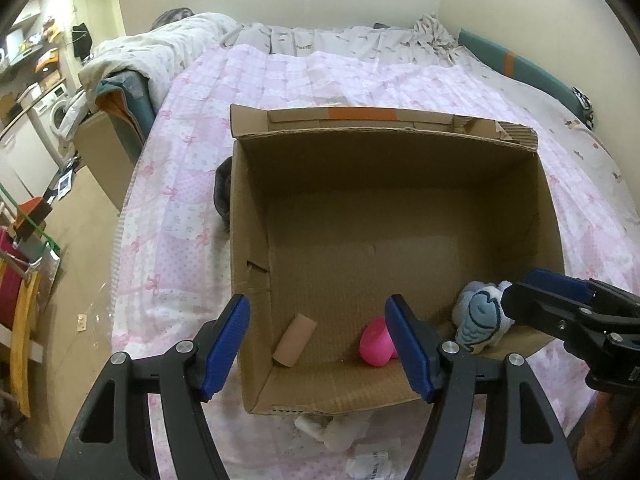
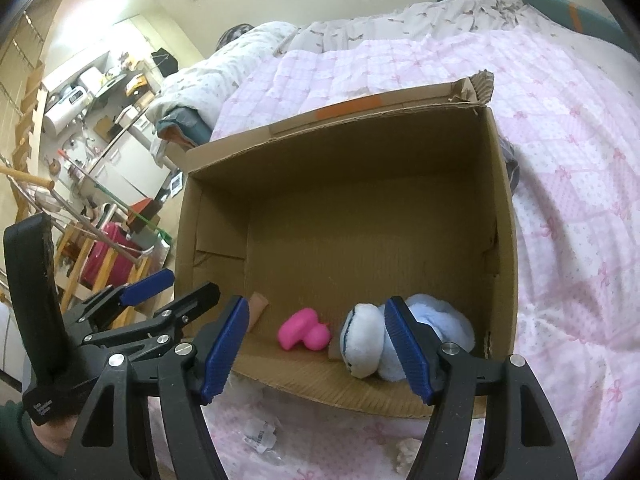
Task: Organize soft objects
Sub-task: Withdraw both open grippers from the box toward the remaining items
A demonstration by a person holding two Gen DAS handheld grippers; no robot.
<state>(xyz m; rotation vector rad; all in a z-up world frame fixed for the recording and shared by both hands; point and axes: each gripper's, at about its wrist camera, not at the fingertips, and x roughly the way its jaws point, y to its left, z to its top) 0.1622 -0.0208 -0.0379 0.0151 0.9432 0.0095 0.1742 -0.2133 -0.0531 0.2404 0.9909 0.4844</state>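
An open cardboard box (image 1: 400, 208) stands on the pink quilted bed; it also shows in the right wrist view (image 2: 352, 216). Inside, near its front wall, lie a beige roll (image 1: 295, 340), a pink soft toy (image 1: 376, 342) (image 2: 304, 329) and a blue-and-white fish plush (image 1: 482, 318) (image 2: 396, 326). My left gripper (image 1: 318, 346) is open and empty above the box's front left corner. My right gripper (image 2: 316, 346) is open and empty above the front wall, over the fish plush. Each gripper shows in the other's view: the right one (image 1: 560, 304), the left one (image 2: 160, 288).
A dark grey soft thing (image 1: 222, 196) lies against the box's left outer wall. White crumpled items (image 1: 332, 432) and a wrapper (image 2: 260, 434) lie on the quilt (image 1: 180, 220) before the box. The bed edge drops to a cluttered floor at left.
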